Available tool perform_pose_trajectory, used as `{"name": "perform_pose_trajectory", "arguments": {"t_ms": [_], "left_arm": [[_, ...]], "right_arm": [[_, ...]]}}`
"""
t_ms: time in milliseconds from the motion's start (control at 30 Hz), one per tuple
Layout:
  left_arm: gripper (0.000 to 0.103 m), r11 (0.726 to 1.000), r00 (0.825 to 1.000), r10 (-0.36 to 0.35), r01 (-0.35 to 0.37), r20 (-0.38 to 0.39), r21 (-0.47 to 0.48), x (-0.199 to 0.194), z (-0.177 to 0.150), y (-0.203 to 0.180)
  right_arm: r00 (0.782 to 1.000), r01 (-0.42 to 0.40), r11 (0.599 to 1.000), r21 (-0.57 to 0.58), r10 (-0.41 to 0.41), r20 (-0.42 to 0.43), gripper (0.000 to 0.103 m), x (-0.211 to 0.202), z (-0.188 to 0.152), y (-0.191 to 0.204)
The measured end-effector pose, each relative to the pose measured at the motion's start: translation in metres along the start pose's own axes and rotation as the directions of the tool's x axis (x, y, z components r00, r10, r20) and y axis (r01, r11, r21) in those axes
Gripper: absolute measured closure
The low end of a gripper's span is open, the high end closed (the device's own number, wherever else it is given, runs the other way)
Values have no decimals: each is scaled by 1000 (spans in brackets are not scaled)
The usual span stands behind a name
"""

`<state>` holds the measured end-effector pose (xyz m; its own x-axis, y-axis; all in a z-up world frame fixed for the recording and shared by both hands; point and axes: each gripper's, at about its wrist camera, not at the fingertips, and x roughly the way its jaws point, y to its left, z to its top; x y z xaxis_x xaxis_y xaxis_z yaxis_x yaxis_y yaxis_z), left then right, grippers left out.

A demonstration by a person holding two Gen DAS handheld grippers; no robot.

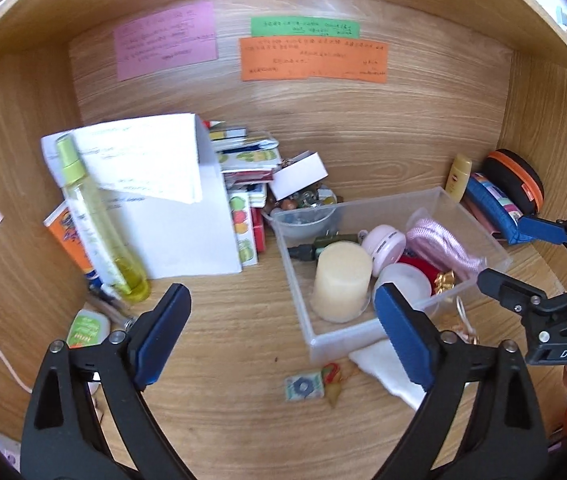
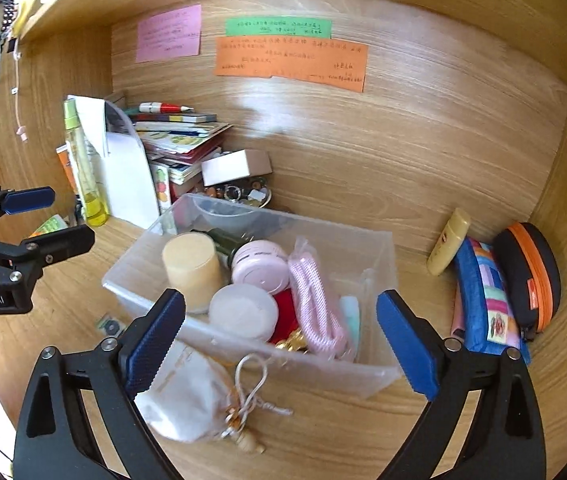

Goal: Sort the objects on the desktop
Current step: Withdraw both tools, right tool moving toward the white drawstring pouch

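A clear plastic bin [image 1: 387,204] [image 2: 243,364] stands on the wooden desk. It holds a cream cylinder [image 1: 341,280] [image 2: 191,268], a pink round case [image 2: 259,266], a white lidded jar [image 2: 243,310] and a bagged pink cord [image 2: 315,304]. My left gripper [image 1: 279,308] is open just before the bin's near left corner, with nothing between its pads. My right gripper [image 2: 281,308] is open over the bin's near wall and grips nothing. A white drawstring pouch [image 2: 187,400] [image 1: 387,372] lies on the desk in front of the bin. Each gripper shows in the other's view, the right gripper [image 1: 519,254] and the left gripper [image 2: 55,220].
A yellow-green bottle [image 1: 99,232], white papers [image 1: 171,208] and stacked books [image 2: 179,136] crowd the back left. A small bowl of trinkets [image 1: 307,216] sits behind the bin. At the right wall lean a yellow tube [image 2: 447,244], a blue pouch [image 2: 483,300] and a black-orange case [image 2: 531,276]. A small square packet [image 1: 303,388] lies near the front.
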<state>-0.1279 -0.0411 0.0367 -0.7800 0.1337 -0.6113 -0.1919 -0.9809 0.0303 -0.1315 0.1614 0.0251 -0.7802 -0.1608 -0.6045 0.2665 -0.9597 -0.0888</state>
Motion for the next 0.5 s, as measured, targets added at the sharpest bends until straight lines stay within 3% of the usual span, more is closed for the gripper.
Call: {"name": "perform_pose_trajectory", "arguments": {"t_ms": [167, 500], "left_arm": [[6, 1000, 1000, 20, -20, -13, 4, -6, -17, 6], [6, 1000, 993, 8, -11, -121, -26, 15, -59, 14]], "right_arm": [[1000, -16, 1000, 7, 16, -8, 7, -9, -13, 6], [996, 1, 1000, -8, -2, -90, 7, -3, -47, 17]]}}
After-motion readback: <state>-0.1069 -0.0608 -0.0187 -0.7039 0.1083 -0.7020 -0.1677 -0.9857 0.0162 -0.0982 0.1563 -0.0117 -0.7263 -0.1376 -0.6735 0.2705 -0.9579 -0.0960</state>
